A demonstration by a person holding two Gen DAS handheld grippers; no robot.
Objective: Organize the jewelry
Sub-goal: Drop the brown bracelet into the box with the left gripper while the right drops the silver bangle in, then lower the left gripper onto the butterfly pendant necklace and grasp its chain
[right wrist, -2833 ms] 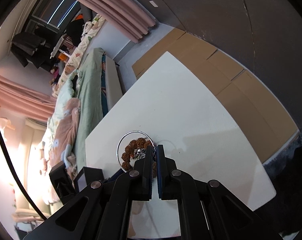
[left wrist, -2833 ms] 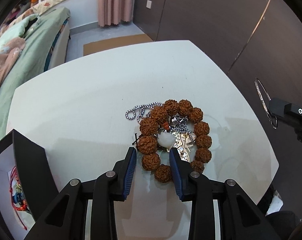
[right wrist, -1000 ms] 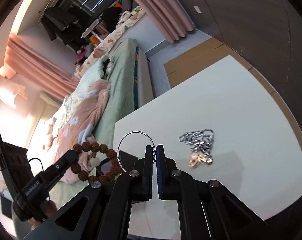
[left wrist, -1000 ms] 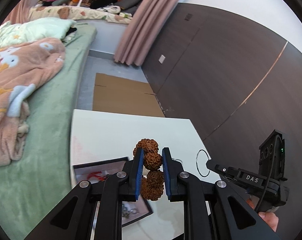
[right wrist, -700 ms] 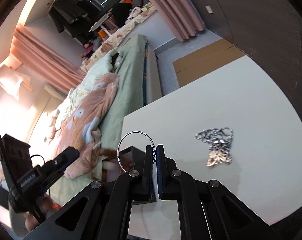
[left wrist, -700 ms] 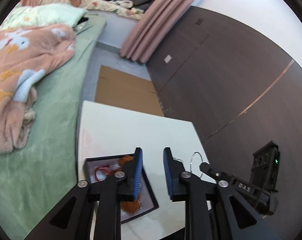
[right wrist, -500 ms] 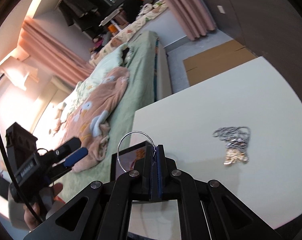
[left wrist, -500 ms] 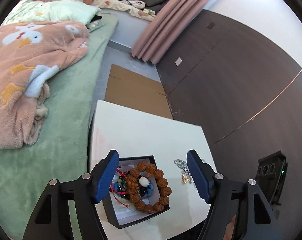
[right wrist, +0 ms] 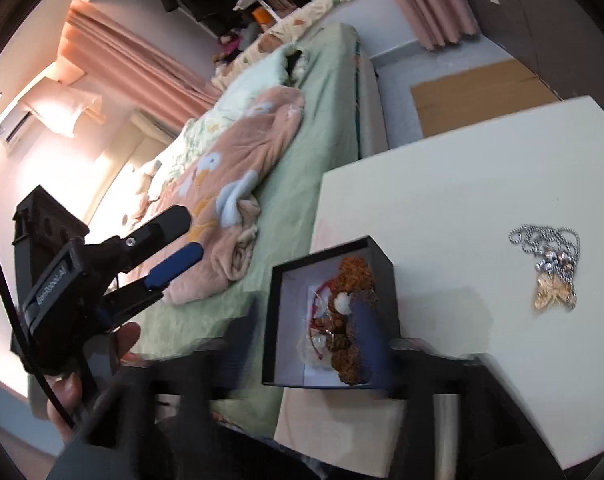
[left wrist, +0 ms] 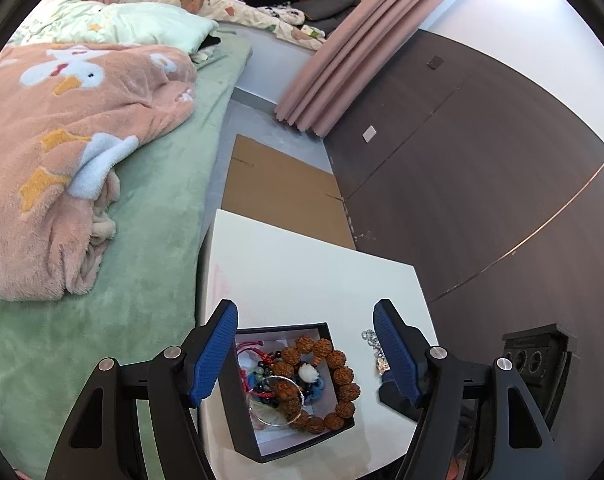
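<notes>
Above the white table [left wrist: 302, 276], the left hand-held gripper [left wrist: 306, 344] hangs with its blue-padded jaws spread wide and empty over the open black square box [left wrist: 246, 424], where the brown knobbly bead bracelet [left wrist: 334, 376] and thin silver bangle [left wrist: 276, 400] lie. The right hand-held gripper [right wrist: 302, 360] is motion-blurred, apparently parted. The silver ball-chain necklace with gold pendant [right wrist: 552, 268] waits well apart; the bracelet, seemingly draped on the rim, could spill if the box is bumped.

Knobbly brown bracelet beads [left wrist: 344, 376] (rough, seed-like), shiny metal bangle [left wrist: 276, 400], matt black box [left wrist: 242, 412], smooth white table [left wrist: 302, 280].
</notes>
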